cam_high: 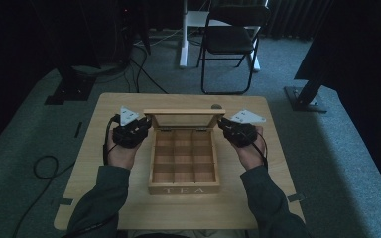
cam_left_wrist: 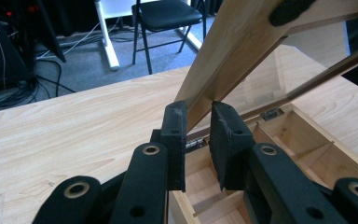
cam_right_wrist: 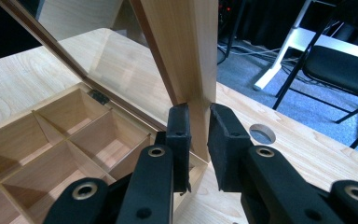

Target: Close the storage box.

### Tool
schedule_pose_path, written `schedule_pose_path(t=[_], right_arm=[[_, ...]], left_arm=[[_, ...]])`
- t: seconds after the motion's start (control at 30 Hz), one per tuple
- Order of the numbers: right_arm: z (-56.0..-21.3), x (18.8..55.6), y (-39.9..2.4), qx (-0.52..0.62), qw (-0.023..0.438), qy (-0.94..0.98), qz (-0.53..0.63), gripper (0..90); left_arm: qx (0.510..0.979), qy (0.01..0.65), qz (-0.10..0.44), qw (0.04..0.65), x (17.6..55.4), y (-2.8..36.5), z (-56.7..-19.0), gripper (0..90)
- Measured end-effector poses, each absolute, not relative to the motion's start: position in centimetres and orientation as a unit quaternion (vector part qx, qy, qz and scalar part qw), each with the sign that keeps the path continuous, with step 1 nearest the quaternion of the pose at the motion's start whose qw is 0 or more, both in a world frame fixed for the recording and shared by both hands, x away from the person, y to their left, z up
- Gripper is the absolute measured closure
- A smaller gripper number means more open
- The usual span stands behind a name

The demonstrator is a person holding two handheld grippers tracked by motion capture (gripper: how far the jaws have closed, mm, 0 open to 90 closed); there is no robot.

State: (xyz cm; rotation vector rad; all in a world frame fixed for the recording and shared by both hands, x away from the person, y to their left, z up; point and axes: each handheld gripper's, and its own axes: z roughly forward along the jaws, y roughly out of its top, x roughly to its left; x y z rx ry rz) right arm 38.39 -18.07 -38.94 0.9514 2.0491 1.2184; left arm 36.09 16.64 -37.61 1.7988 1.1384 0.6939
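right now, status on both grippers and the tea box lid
Left gripper and right gripper each shut on a side of the lid. Tea box open, compartments bare. Nothing in the way.

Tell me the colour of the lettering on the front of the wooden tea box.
White "TEA" lettering on the light wooden compartmented box; the high view shows it best.

A pale, light-brown wood is seen on the tea box [cam_high: 183,188], with the word TEA lettered in white on its front, and on its lid frame [cam_high: 183,112]. The table [cam_high: 94,163] is a light wood grain. Both the left gripper [cam_high: 144,130] and the right gripper [cam_high: 224,125] are black, topped by light grey plates. The chair [cam_high: 230,39] is black, the carpet grey-green.
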Motion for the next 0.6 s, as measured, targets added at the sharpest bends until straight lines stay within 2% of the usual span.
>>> schedule_pose_path(t=[0.43,0.6], right_arm=[[-38.7,36.5,-17.7,0.353,0.288,0.766,0.453,68.3],[-38.5,36.1,-17.6,0.356,0.285,0.769,0.449,68.0]], left_arm=[[0.726,0.454,0.274,0.438,35.5,16.8,-37.9,76.1],[0.728,0.451,0.272,0.439,35.1,16.9,-38.1,76.2]])
